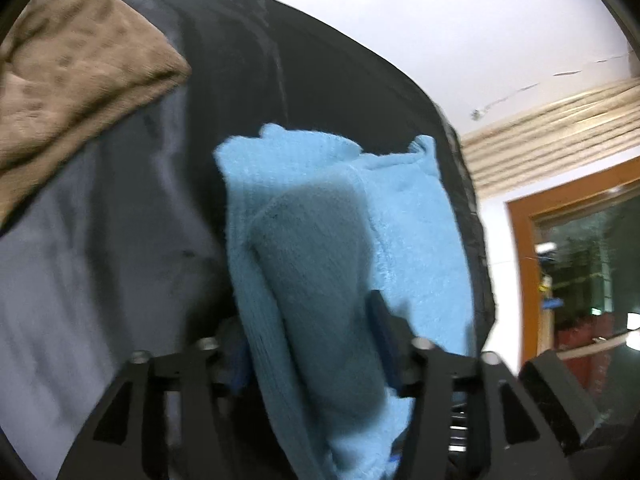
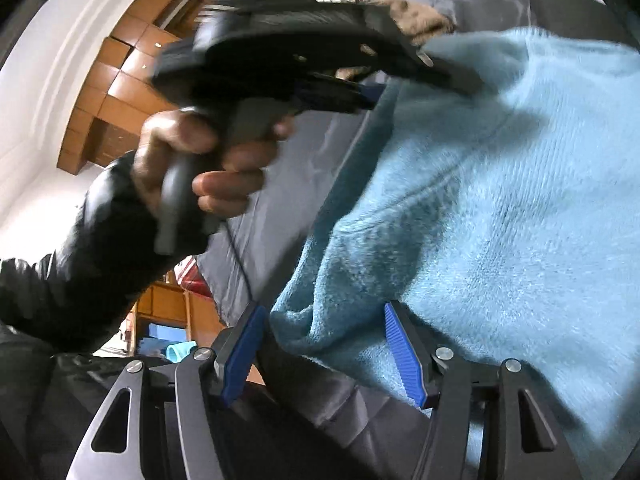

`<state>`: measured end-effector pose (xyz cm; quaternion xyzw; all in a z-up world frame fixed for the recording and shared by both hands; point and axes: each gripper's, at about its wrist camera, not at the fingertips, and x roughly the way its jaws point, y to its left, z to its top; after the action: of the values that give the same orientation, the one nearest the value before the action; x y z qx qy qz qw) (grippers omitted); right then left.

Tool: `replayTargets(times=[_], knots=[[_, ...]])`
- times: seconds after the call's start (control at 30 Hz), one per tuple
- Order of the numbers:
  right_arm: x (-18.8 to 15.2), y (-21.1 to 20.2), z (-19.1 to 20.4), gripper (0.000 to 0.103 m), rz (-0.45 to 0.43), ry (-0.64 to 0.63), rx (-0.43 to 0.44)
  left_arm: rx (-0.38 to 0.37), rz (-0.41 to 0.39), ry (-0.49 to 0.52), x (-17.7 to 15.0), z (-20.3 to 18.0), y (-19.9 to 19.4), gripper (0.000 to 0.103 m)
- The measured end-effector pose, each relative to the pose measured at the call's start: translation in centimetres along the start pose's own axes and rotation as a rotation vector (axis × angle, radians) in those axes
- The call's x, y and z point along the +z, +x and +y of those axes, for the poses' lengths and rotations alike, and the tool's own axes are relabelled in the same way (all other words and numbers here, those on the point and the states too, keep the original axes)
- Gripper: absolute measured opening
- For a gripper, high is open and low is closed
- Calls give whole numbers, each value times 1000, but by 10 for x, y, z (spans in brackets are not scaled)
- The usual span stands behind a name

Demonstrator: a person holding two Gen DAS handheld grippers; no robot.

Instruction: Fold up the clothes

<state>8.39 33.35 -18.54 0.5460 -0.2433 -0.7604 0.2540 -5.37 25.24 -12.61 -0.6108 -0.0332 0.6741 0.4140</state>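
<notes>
A light blue fleece garment [image 1: 404,224] lies on a dark grey sheet [image 1: 88,248]. In the left wrist view my left gripper [image 1: 316,340] is shut on a thick fold of it, and the cloth bulges up between the fingers. In the right wrist view the same garment [image 2: 500,208] spreads to the right. My right gripper [image 2: 324,344] is open, its blue pads [image 2: 404,352] on either side of the garment's lower edge. The left gripper [image 2: 424,76] shows at the top there, gripping the garment's far edge, held by a hand [image 2: 208,160].
A brown fleece garment [image 1: 72,84] lies on the sheet at upper left. The sheet's edge [image 1: 472,208] drops off to the right, with a white wall and a wooden-framed window [image 1: 580,256] beyond. Wooden cabinets [image 2: 128,72] stand at left in the right wrist view.
</notes>
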Motion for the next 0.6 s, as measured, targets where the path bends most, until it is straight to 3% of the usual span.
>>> replayTargets(times=[0.03,0.13,0.33,0.43,0.53,0.6], knots=[[1,1,-3,63,-2,1,13,47,-24,1,-5,-1,-8,81],[2,1,-10,64,-12,-4,44,47,-49,-41,-18,4,-27,81],[-5,-29,-1,64,-64,-108,39,-39,-70,-67,-55,-13,-52,81],[-16,-60,-4,64,-116,-127,-27,-79,-63,-59,-75,-30,-55,81],[-23,-72,9,64,-182,-62,-91,-94,-46,-50,-93,-46,-50,81],[-31,-88,-6,64,-230,-15,-153,-97,-36,-43,-103,-55,-47,81]])
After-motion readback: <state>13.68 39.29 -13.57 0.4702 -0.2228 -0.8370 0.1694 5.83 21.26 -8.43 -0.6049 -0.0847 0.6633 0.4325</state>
